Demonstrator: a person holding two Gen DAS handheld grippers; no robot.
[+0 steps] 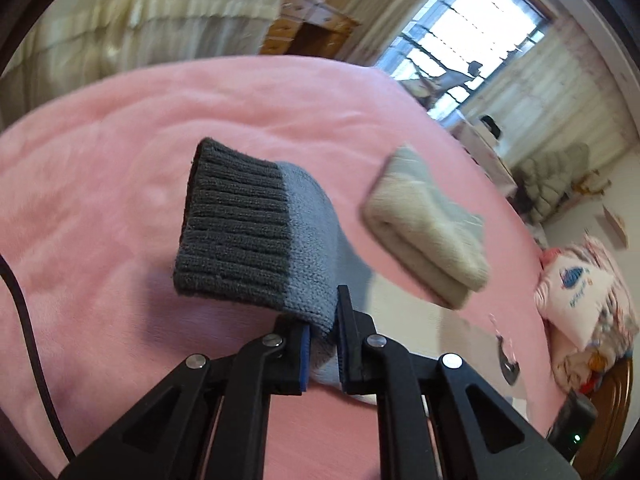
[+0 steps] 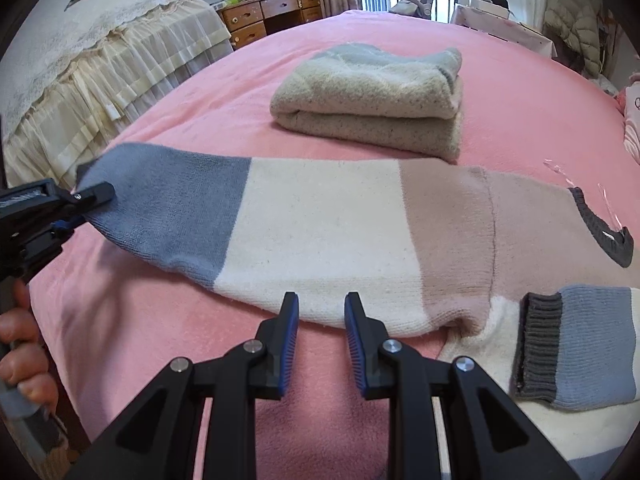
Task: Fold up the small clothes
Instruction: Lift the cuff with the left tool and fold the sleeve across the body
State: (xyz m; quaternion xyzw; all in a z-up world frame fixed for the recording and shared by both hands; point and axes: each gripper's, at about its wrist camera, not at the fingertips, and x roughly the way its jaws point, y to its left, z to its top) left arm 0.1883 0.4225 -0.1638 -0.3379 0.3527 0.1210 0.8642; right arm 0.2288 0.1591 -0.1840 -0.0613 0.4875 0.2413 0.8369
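A colour-block sweater [image 2: 320, 232] in blue, cream and dusty pink lies on the pink bed [image 2: 160, 340]. My left gripper [image 1: 322, 344] is shut on its blue sleeve [image 1: 308, 240] near the dark grey ribbed cuff [image 1: 236, 220] and holds it lifted off the bed. The same gripper shows at the left of the right wrist view [image 2: 76, 208], pinching the stretched sleeve end. My right gripper [image 2: 322, 308] is open and empty, just in front of the sleeve's cream band. The other sleeve with its grey cuff [image 2: 538, 348] lies folded over the sweater at the right.
A folded beige and grey sweater [image 2: 372, 100] lies further back on the bed; it also shows in the left wrist view [image 1: 428, 228]. A lace-covered bed [image 2: 80, 80], a wooden desk [image 2: 272, 12] and a window are beyond. A pillow [image 1: 580, 292] lies at the right.
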